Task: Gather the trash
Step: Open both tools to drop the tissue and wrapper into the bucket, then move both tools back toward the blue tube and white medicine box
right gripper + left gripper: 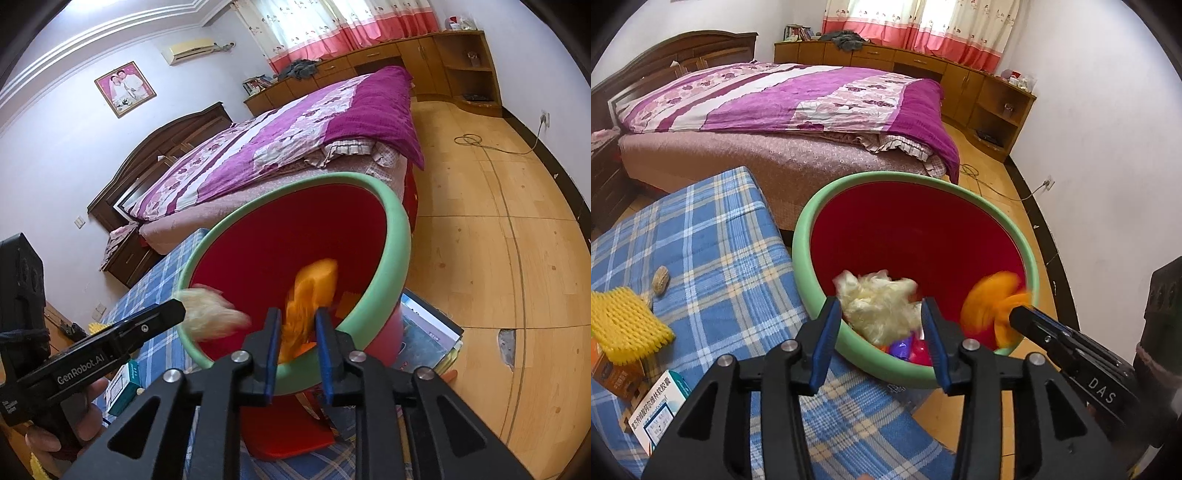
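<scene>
A red bin with a green rim (886, 177) (402, 236) stands tilted toward me at the edge of the blue plaid table (720, 240). My left gripper (881, 317) (177, 310) hangs over the near rim with its jaws apart. A crumpled white wad (879, 306) (210, 314) sits blurred between and just past its tips. My right gripper (298, 325) (1019, 314) is over the bin too, with its jaws slightly apart. A blurred orange piece (310, 295) (990, 306) runs between them into the bin. Purple and pink scraps (901, 349) lie at the bottom.
On the plaid cloth lie a yellow foam net (624, 325), a nut shell (660, 280), an orange box (613, 373) and a white medicine box (661, 410). A bed (812, 96) stands behind. Books (428, 332) lie beside the bin. A hand (74, 417) holds the left gripper.
</scene>
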Tool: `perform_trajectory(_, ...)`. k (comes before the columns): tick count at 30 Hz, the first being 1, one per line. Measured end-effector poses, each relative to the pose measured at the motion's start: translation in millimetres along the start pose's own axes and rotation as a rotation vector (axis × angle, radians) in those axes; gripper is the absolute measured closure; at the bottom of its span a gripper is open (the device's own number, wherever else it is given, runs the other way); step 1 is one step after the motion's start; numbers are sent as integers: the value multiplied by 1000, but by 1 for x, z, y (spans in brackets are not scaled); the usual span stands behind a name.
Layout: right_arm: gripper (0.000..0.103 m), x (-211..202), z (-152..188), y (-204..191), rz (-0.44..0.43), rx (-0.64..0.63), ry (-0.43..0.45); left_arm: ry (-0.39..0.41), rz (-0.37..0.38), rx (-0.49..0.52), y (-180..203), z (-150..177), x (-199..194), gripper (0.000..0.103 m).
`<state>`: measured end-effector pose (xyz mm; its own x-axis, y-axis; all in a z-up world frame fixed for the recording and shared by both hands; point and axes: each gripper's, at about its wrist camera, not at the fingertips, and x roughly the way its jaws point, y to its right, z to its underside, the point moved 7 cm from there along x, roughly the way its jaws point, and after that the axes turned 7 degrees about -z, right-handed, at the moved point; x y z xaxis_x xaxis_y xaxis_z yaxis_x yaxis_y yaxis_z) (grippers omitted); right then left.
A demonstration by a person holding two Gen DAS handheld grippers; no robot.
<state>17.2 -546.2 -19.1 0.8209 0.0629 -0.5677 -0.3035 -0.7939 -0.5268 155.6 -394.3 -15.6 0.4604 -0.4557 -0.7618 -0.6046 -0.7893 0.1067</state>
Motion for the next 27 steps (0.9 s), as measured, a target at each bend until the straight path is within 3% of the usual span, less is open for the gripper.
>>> perform_trajectory(13,70,-10,3,-7,-6,9,15,-6,16,-76,-19,12,-17,58)
perform_trajectory(27,63,-16,17,-43,-49,-29,-11,18,-33,-159,-62,35,-55,58)
